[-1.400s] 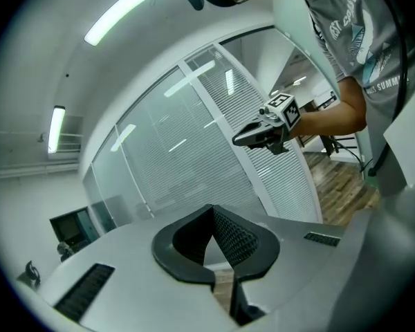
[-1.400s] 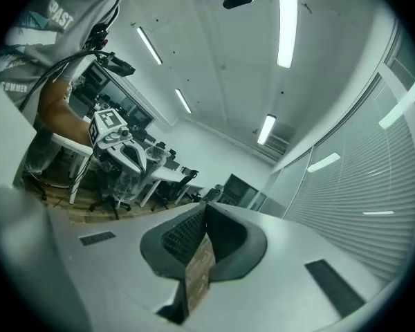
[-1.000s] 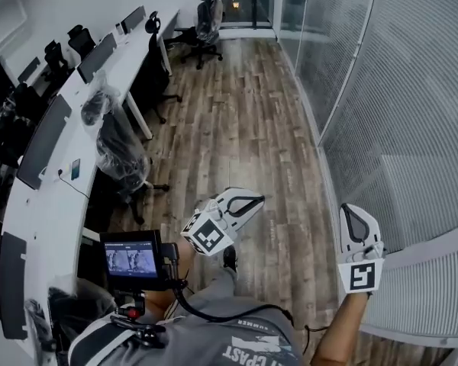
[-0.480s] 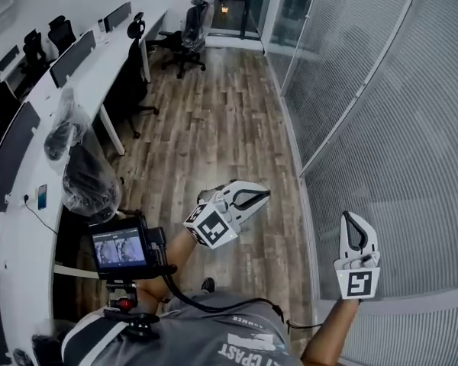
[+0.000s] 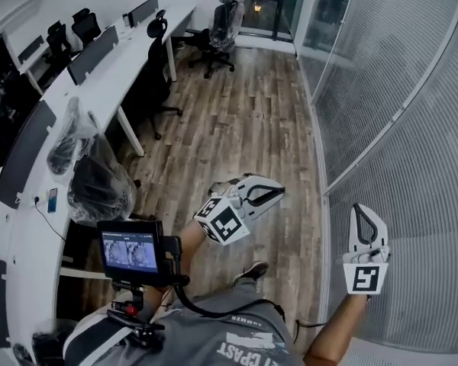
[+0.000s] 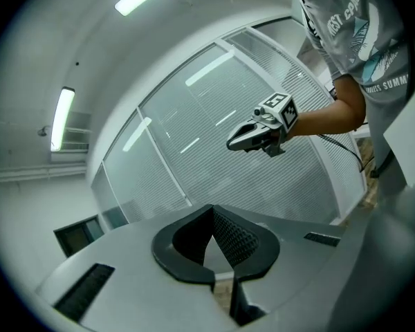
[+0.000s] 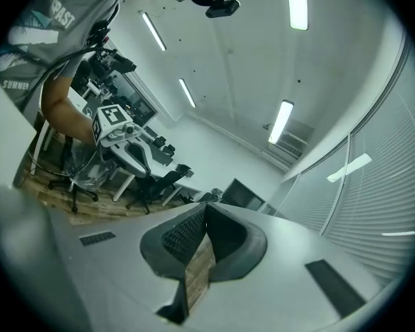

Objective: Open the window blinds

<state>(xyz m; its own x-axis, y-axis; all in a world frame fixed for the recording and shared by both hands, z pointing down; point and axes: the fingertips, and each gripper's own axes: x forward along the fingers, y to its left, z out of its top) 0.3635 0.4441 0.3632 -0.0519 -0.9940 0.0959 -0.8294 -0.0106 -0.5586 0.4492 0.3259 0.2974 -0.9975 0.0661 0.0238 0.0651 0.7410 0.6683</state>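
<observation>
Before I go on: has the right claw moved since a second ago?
Yes. The right claw has advanced along the window blinds, closer to the slanted frame post ahead of it.

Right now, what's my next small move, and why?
Probably turn right toward the blinds and look for their cord or wand. The right claw hangs beside them, seemingly apart, and the left claw is over the floor. Both are shut and empty, and no cord shows in view.
</observation>
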